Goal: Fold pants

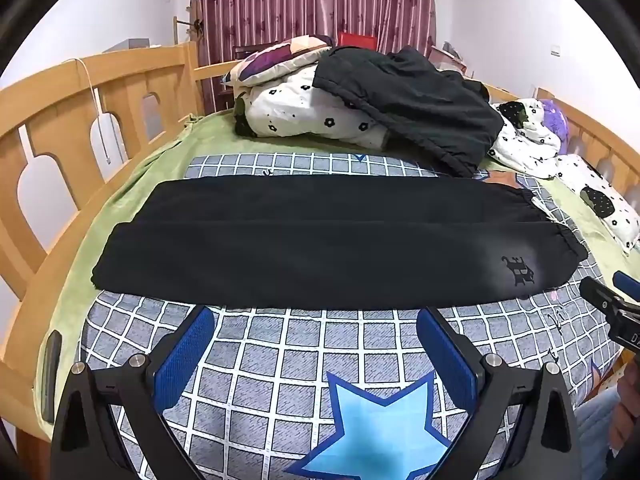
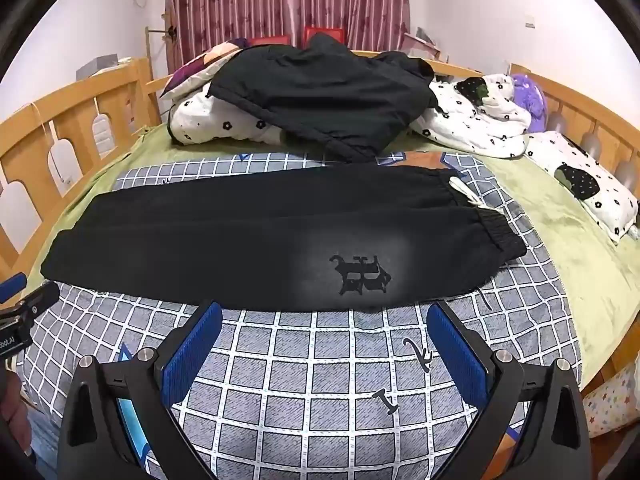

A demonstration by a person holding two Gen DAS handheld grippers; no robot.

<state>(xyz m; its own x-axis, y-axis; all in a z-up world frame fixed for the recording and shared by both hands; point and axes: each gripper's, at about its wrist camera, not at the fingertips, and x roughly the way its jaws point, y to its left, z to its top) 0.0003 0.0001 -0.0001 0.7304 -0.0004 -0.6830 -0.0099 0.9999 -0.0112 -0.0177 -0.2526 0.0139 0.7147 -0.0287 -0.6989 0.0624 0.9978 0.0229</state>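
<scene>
Black pants (image 1: pixel 320 240) lie flat across the checked grey blanket (image 1: pixel 280 360), folded lengthwise leg on leg, waistband at the right, cuffs at the left. A pale patch with a black logo (image 2: pixel 360 274) sits near the waistband (image 2: pixel 496 232); a white drawstring (image 2: pixel 464 192) pokes out. My left gripper (image 1: pixel 316 320) is open and empty, just short of the pants' near edge. My right gripper (image 2: pixel 324 316) is open and empty, near the edge below the logo. Each gripper shows at the other view's side edge (image 1: pixel 612 304) (image 2: pixel 24 304).
A pile of flowered white bedding (image 1: pixel 312 112) with another black garment (image 1: pixel 408 100) on top lies at the far side of the bed. Wooden bed rails (image 1: pixel 100 92) run along left and right. A pillow (image 2: pixel 580 184) lies at the right. A dark phone-like object (image 1: pixel 51 372) lies at the left edge.
</scene>
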